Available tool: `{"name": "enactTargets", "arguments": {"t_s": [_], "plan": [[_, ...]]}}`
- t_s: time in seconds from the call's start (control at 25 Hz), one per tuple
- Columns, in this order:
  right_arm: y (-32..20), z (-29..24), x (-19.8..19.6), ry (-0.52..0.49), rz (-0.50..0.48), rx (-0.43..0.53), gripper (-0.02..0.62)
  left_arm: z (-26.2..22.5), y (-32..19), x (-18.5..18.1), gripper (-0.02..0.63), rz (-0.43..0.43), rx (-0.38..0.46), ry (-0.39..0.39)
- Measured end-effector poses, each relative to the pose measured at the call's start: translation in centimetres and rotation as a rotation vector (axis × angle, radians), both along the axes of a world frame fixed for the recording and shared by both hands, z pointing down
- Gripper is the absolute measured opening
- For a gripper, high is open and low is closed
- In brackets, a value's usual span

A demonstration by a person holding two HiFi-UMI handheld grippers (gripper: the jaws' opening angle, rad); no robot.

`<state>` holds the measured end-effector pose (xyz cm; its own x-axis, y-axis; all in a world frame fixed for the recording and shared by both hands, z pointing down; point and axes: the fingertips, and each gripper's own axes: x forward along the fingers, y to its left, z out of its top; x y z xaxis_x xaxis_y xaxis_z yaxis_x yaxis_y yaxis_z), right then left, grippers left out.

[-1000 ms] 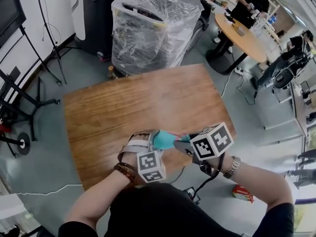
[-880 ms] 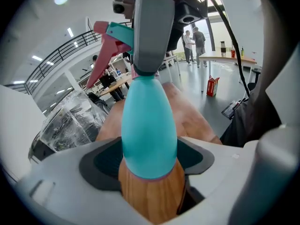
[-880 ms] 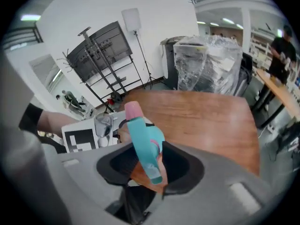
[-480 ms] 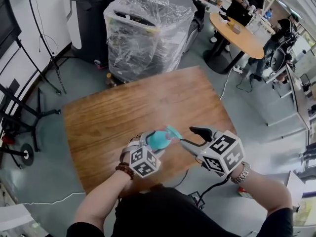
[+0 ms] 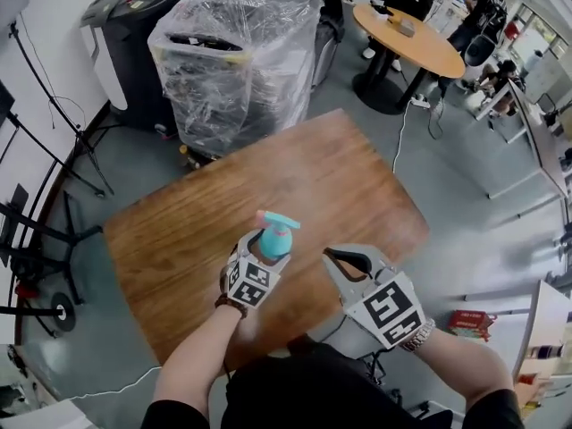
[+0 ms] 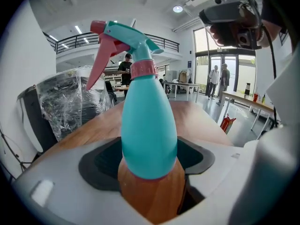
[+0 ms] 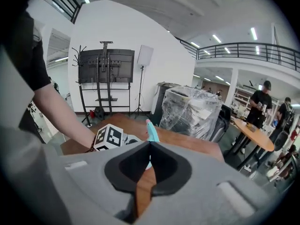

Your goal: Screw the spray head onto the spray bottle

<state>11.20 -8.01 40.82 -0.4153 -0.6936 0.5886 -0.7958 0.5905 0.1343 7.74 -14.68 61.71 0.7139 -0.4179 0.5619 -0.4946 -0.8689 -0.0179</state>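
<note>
Jaws of the left gripper [image 5: 266, 254] spread wide and clamped on the fat lower body of the teal spray bottle [image 6: 149, 125], one pad against either flank. Held upright over the near part of the wooden table [image 5: 340, 177]; cannot tell whether the base touches the wood. Seated on the bottle's neck, the spray head [image 6: 124, 36], teal with a pink trigger [image 6: 101, 55] and a pink collar [image 6: 143, 69], nozzle end turned to the left in the left gripper view.

Jaws of the right gripper [image 5: 335, 257] brought together, having just been closing, pads meeting along one line, nothing caught between them. Poised just to the right of the bottle in the head view, apart from it, touching neither bottle nor spray head, aimed toward the left gripper.

Count, as seen:
- two grippers, one in each hand
- two marker cubes, one on the left gripper [image 5: 253, 284], one on the right [image 5: 391, 309]
- one spray bottle
- one spray head, one trigger, one collar
- one wooden table
- one bulky machine wrapped in clear plastic [image 5: 232, 52] beyond the table's far edge
- one round table [image 5: 420, 43] farther back, with people around it, too small and cropped to count
</note>
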Motion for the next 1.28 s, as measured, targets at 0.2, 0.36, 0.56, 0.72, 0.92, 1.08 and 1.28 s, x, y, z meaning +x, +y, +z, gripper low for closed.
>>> {"name": "enactTargets", "arguments": {"t_s": [0.2,0.36,0.56,0.72,0.92,1.08,1.28], "plan": [[1.0,1.8,0.6,0.0,0.014,-0.007,-0.006,1.8,-1.7,0.7,0.388,-0.028,-0.006,-0.009],[1.6,2.8,1.5,-0.008,0.036,-0.028,-0.006,3.1,-2.2,1.0,0.388,-0.031,-0.006,-0.031],[1.7,4.3,2.2,-0.049,0.074,-0.046,-0.006,3.9,-2.4,0.8,0.39,-0.03,-0.007,-0.046],[1.8,5.1,1.9,-0.08,0.095,-0.058,-0.006,4.0,-2.2,0.9,0.392,-0.008,-0.029,-0.064],[1.5,5.8,1.2,-0.117,0.124,-0.053,-0.006,2.8,-1.0,-1.2,0.417,-0.025,-0.06,-0.072],[1.1,6.2,0.3,-0.157,0.14,-0.04,-0.006,-1.9,1.3,-3.0,0.314,-0.04,-0.042,-0.021],[0.5,6.1,-0.8,-0.214,0.154,0.001,-0.006,-7.6,3.7,-4.0,0.049,-0.081,-0.041,0.056]]}}
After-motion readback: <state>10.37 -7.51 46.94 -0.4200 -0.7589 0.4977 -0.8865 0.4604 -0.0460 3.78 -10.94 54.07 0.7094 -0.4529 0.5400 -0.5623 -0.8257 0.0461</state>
